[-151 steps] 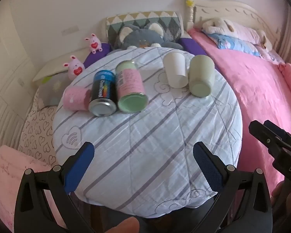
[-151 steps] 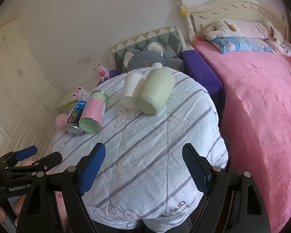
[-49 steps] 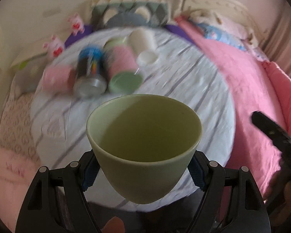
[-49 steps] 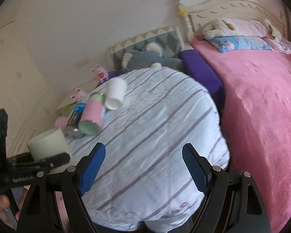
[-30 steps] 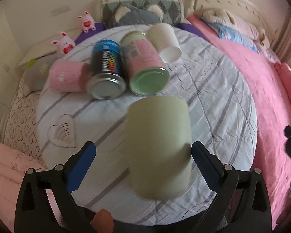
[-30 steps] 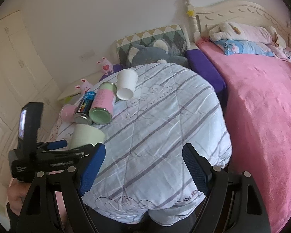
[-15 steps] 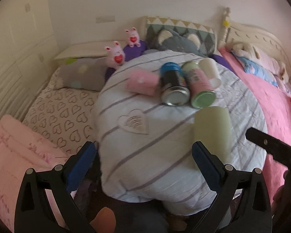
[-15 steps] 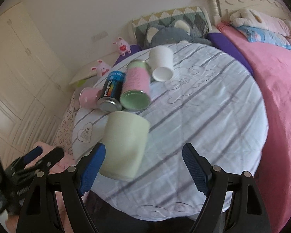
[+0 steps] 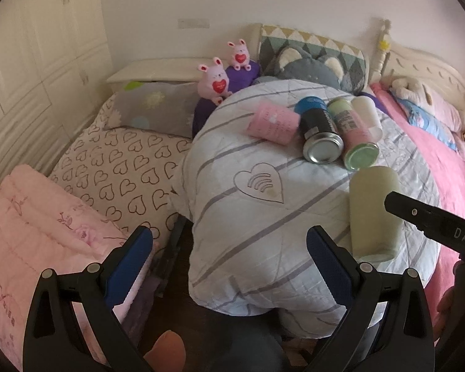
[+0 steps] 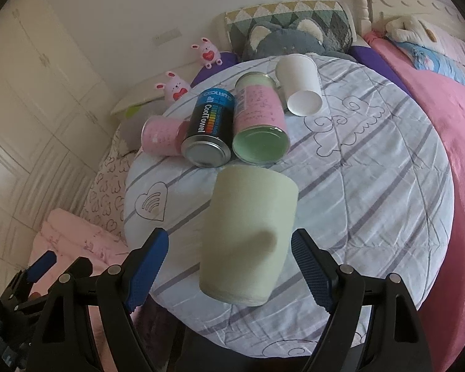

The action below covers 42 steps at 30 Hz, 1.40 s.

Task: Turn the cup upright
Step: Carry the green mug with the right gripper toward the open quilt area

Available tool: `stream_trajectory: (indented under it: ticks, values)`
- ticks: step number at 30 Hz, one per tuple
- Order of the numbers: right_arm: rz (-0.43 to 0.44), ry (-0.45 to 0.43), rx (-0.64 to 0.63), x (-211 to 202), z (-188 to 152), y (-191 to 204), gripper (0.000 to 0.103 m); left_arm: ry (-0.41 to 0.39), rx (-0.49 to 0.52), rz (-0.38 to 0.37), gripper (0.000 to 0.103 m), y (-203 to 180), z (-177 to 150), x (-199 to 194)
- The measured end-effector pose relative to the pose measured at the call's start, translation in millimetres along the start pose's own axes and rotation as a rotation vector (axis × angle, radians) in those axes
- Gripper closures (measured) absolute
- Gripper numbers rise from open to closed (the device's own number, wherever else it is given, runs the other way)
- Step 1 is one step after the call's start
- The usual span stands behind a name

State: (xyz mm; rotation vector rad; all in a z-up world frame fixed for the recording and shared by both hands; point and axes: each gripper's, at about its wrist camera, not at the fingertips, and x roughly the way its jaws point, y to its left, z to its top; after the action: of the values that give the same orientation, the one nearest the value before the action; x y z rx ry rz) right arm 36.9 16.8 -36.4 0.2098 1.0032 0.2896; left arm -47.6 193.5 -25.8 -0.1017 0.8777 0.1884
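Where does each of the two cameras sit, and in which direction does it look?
Left wrist: on the left gripper, at the table's near-left edge, facing the cloth-covered table; its open fingers and the right gripper's tip show.
Right wrist: on the right gripper, above the near edge, facing the green cup, which stands upright between its open fingers.
Shared: the cup, the table, a black can.

- You see a matt pale-green ceramic-looking cup [image 10: 251, 235] on wrinkled striped quilted cloth [image 10: 372, 186].
- Your black can's bare metal end [image 10: 206, 154] shines; the white paper cup [image 10: 300, 83] looks smooth.
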Motion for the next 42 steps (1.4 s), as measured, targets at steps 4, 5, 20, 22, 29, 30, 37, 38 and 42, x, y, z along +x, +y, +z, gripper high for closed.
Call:
stream_trajectory:
  ticks: [4, 5, 20, 22, 29, 30, 37, 38, 42]
  values:
    - [-0.027, -0.009, -0.017, -4, 1, 10, 0.020, -0.008, -0.023, 0.002, 0.002, 10, 2, -5]
    - [-0.035, -0.019, -0.026, -8, 1, 14, 0.020, -0.010, -0.025, 0.001, 0.002, 12, 2, -7]
    - [-0.178, -0.209, -0.182, -79, -11, 54, 0.020, -0.070, -0.018, -0.025, 0.002, 7, 3, -33]
    - [-0.180, -0.208, -0.180, -78, -12, 54, 0.020, -0.070, -0.014, -0.027, 0.002, 6, 2, -33]
    - [-0.175, -0.194, -0.165, -71, -11, 48, 0.020, -0.060, -0.009, -0.018, 0.002, 3, 2, -31]
    - [-0.173, -0.192, -0.162, -70, -11, 47, 0.020, -0.057, -0.009, -0.016, 0.002, 2, 3, -30]
    - [-0.112, -0.087, -0.067, -32, 1, 18, 0.020, -0.023, -0.001, -0.005, 0.002, -2, 6, -14]
    - [-0.096, -0.055, -0.039, -22, 3, 10, 0.020, -0.017, -0.001, -0.004, 0.002, -2, 6, -12]
    - [-0.064, 0.038, 0.036, 10, 7, -10, 0.020, 0.004, -0.004, -0.003, 0.002, -4, 6, -2]
